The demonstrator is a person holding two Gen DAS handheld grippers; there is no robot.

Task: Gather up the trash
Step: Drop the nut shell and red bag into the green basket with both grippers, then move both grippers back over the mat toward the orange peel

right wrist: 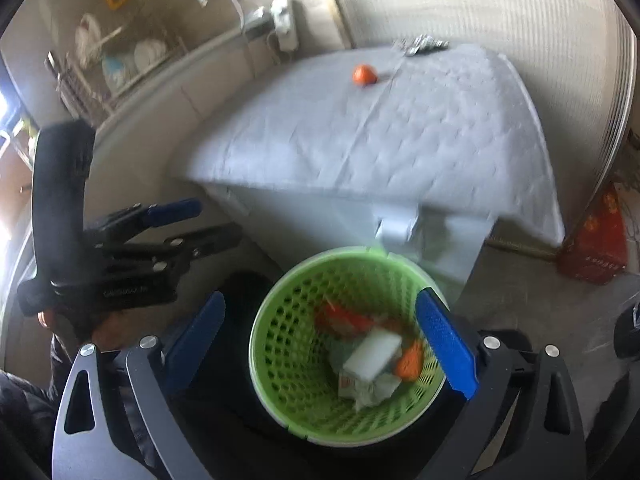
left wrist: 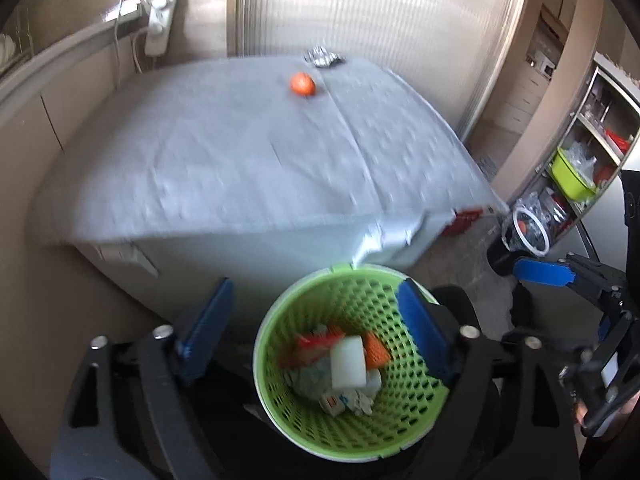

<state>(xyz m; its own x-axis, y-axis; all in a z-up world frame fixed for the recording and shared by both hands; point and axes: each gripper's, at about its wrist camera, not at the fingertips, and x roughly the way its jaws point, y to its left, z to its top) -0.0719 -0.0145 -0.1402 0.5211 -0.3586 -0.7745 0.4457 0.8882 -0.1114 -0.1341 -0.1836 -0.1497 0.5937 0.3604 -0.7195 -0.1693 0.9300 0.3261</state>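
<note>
A green perforated basket (left wrist: 280,360) stands on the floor below both grippers. It holds a white block (left wrist: 348,364), orange scraps (left wrist: 376,350) and crumpled paper (left wrist: 360,400). My left gripper (left wrist: 316,324) hangs open over the basket with nothing between its blue fingers. In the right wrist view my right gripper (right wrist: 320,340) is also open above the basket (right wrist: 288,344), empty, with the white block (right wrist: 372,354) lying below it. On the grey-clothed table (left wrist: 240,152) behind lie an orange ball (left wrist: 303,83) and a crumpled silver wrapper (left wrist: 322,57), both far from the grippers.
A shelf unit with a lime tub (left wrist: 568,176) and plastic bags stands at the right. A red bag (right wrist: 596,240) leans by the table's right corner. A dish rack (right wrist: 116,64) and a white power strip (left wrist: 160,20) are along the left wall.
</note>
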